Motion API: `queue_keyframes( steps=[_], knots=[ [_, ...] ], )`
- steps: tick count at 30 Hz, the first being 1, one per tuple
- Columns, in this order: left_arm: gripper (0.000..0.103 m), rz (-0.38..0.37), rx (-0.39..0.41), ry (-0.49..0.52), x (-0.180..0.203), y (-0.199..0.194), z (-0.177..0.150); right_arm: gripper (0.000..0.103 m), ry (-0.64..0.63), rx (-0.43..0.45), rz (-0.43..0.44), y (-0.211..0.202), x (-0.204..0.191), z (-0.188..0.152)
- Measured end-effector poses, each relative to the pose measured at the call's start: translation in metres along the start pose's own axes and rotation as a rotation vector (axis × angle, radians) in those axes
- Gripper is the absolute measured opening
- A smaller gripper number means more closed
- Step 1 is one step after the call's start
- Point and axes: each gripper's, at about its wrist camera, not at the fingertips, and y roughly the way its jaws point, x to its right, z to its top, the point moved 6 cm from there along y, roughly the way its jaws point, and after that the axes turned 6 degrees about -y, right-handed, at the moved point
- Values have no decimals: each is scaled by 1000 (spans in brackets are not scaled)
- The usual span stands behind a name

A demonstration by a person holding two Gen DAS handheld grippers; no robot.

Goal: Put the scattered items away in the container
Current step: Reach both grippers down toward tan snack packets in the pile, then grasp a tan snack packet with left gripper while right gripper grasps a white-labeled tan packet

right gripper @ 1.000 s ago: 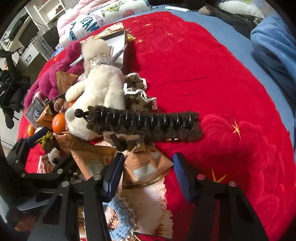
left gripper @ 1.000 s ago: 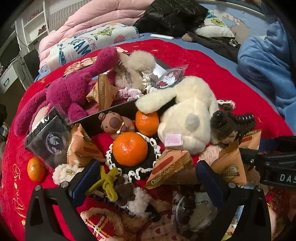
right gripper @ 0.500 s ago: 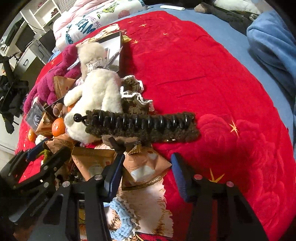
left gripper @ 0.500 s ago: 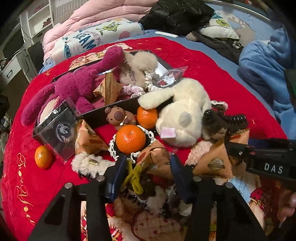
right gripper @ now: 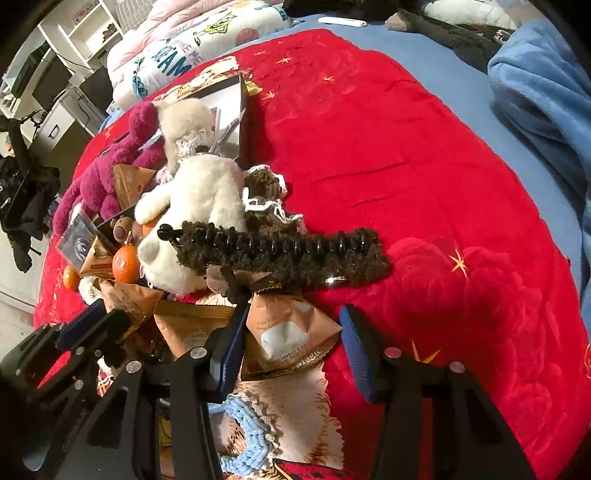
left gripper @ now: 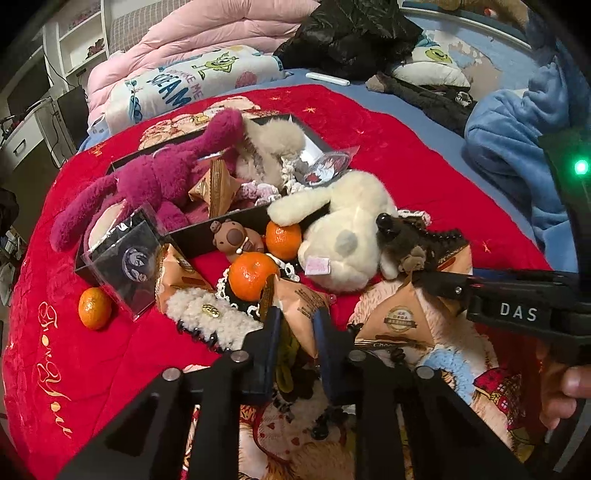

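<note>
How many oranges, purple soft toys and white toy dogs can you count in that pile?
Oranges: 3
Purple soft toy: 1
White toy dog: 1
Total: 5

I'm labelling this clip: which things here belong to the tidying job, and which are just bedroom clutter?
Job:
- black box
- tangerines
- snack packets
- white plush dog
- brown hair claw
- left hand-held gripper, closing on a packet

Clutter:
- pink duvet
- black jacket
- blue blanket
</note>
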Motion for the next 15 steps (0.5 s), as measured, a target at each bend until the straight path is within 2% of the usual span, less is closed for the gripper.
queue_keyframes(
  steps=[1,6,15],
  knots=[
    [15,-1,2,2,0,-1,0,48,3,1,2,3,11,1],
    [3,-1,25,11,2,-7,4,46,-3,2,-5,5,5,4],
    [1,-13,54,9,2,-24,7,44,-39,44,-11,-13,-3,5]
  ],
)
